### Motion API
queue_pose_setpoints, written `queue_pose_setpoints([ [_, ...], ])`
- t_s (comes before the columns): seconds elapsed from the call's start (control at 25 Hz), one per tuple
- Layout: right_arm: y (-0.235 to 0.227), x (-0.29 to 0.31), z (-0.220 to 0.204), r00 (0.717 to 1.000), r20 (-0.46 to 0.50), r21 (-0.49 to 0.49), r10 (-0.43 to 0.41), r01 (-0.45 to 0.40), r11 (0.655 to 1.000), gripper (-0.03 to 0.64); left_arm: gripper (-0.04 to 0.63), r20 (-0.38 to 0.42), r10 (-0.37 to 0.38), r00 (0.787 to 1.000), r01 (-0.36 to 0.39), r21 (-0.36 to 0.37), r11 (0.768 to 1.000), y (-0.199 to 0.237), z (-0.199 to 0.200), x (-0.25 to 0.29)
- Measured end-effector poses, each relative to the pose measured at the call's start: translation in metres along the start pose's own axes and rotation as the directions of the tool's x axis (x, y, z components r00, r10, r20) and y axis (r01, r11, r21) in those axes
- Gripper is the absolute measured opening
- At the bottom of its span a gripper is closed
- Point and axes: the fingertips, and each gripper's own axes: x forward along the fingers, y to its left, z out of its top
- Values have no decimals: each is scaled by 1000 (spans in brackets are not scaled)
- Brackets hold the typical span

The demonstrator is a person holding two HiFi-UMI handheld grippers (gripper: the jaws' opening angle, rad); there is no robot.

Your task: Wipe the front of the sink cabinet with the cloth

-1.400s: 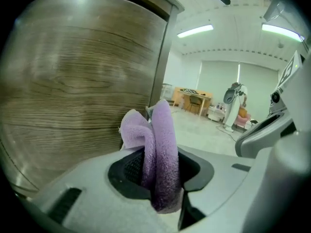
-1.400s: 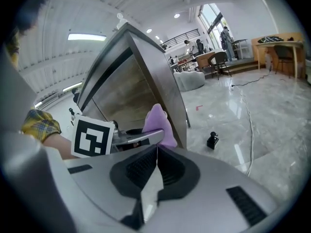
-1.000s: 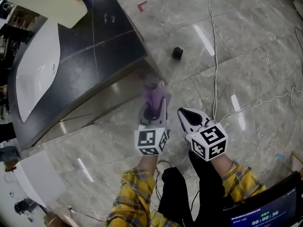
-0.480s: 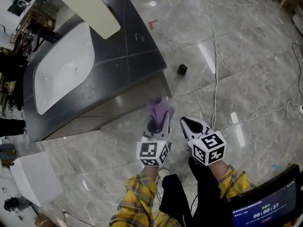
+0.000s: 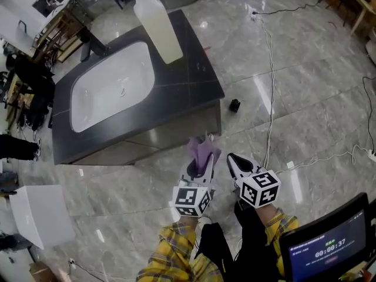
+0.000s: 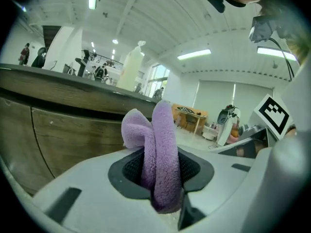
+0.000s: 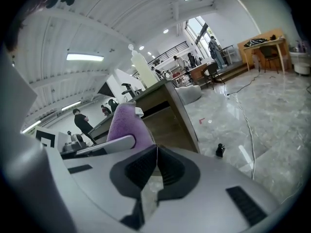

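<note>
Before sink cabinet (image 6: 58,140), left claw (image 6: 163,174) pinching cloth (image 6: 163,130), right claw (image 7: 155,154) closed

The polished grey marble floor (image 5: 317,93) carries the sink cabinet (image 5: 194,82), and a small black object (image 5: 234,105) sits near the cabinet's corner. White cables (image 5: 274,69) trail across the tiles close by.

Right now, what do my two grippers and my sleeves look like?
The left gripper and right gripper have matching smooth pale grey bodies that taper to a point, with black ribbed pads inside the jaws. Each carries a white cube printed with black square markers. Both sleeves are yellow plaid.
</note>
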Motion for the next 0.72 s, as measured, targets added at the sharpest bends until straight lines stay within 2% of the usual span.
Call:
queue_pose_setpoints([
  [0.52,124,-24,34,991,-10,-109,135,-135,985,6,114,84,111,990,-106,-67,992,19,66,-116],
  [0.72,167,-30,44,984,-11,-156,177,-176,972,6,113,136,189,973,-170,-134,976,35,88,-165],
])
